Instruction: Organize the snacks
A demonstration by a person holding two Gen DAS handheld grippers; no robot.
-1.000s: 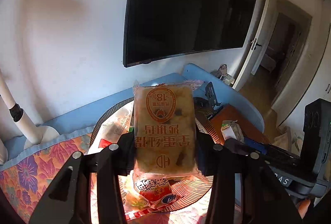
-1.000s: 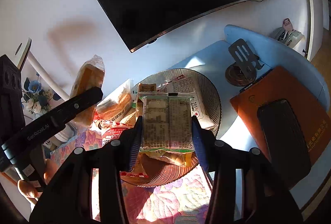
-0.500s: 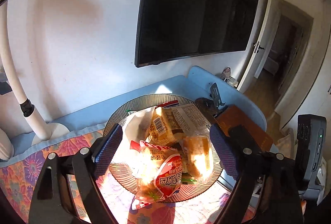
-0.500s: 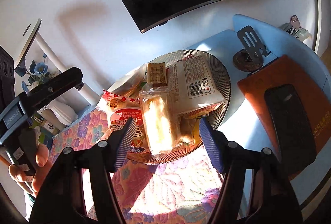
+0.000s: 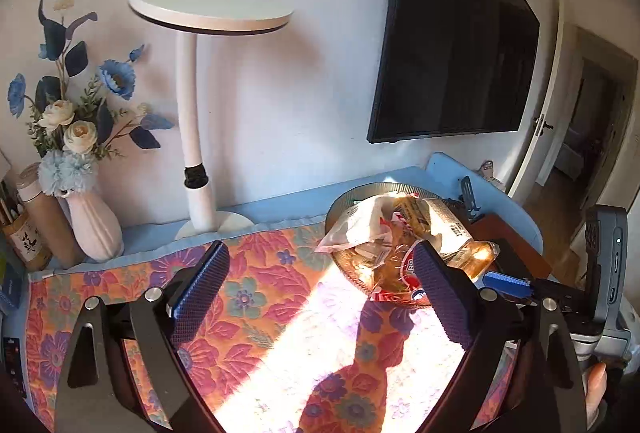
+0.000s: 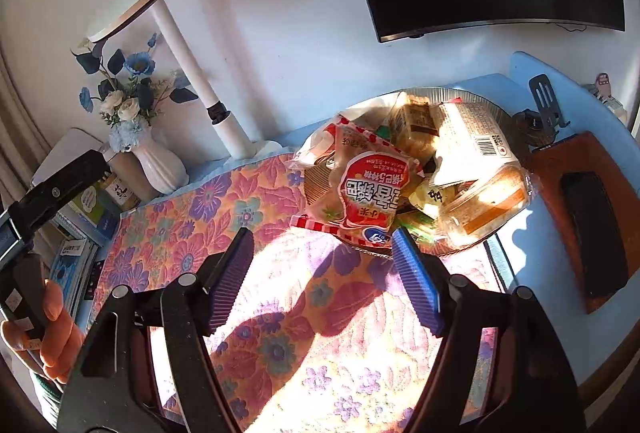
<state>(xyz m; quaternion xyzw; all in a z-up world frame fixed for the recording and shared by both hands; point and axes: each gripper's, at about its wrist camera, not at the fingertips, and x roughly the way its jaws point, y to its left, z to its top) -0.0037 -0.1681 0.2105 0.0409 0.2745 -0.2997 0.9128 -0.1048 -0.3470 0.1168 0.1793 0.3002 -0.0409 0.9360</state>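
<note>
Left wrist view: the left gripper (image 5: 320, 297) has just been opening and stands wide, nothing between its blue pads; only the floral cloth (image 5: 256, 297) lies below the gap, sunlit and bare toward the near edge. Ahead and to the right of the right finger sits the ribbed bowl (image 5: 352, 201) piled with snack packets (image 5: 380, 229), its near rim just behind that fingertip. Ahead-left, well apart, stand the white lamp (image 5: 196, 169) and a white vase (image 5: 94, 229) of blue flowers. The right-hand tool's blue pad (image 5: 506, 283) pokes in just right of the finger.

Right wrist view: the right gripper (image 6: 322, 285) has also been opening, jaws moderately parted and empty over bare cloth. The bowl lies directly ahead, a red-and-white packet (image 6: 368, 193) overhanging its near rim close to the right fingertip. A brown pad (image 6: 560, 173) carrying a black case (image 6: 594, 233) lies to the right. Far left, a hand (image 6: 48, 337) grips the other tool.
</note>
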